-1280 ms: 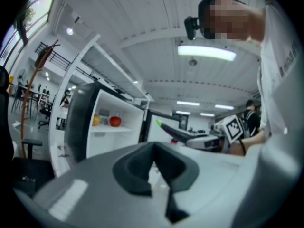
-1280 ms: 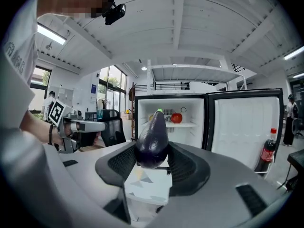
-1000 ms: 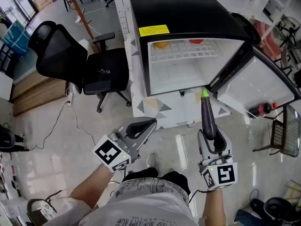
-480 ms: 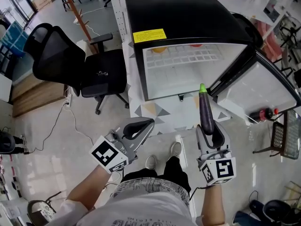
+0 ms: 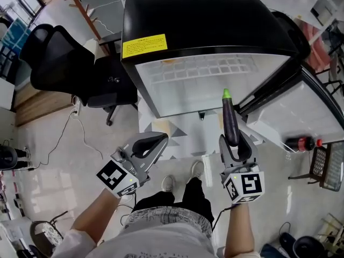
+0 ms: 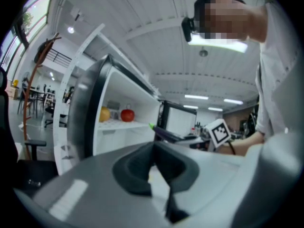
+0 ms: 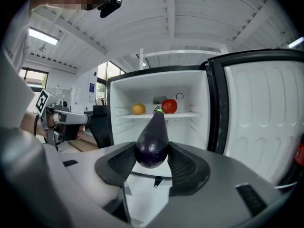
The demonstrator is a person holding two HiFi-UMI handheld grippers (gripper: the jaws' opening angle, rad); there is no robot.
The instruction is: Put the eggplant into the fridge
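Gripping a dark purple eggplant by its fat end, the right gripper points at the open fridge, both padded jaws pressed against the vegetable's sides. The eggplant's slim green-tipped end sticks out ahead of the jaws and points towards the white interior. It is in the air in front of the cabinet, outside it, with the floor below.

In the head view the eggplant lies in line with the right gripper, its green tip just short of the fridge's front edge near the right corner. The door stands swung wide at the right, and a dark red-capped bottle shows near its lower edge.

The left gripper hangs level beside the right one, well apart from it, off the fridge's front left corner. In its own view the left gripper has its jaws closed together on nothing.

On the upper shelf inside sit a yellow fruit, towards the left edge, and a red fruit near the middle, just beside it. A black office chair stands left of the fridge, and a yellow label marks the front left corner of the black top.
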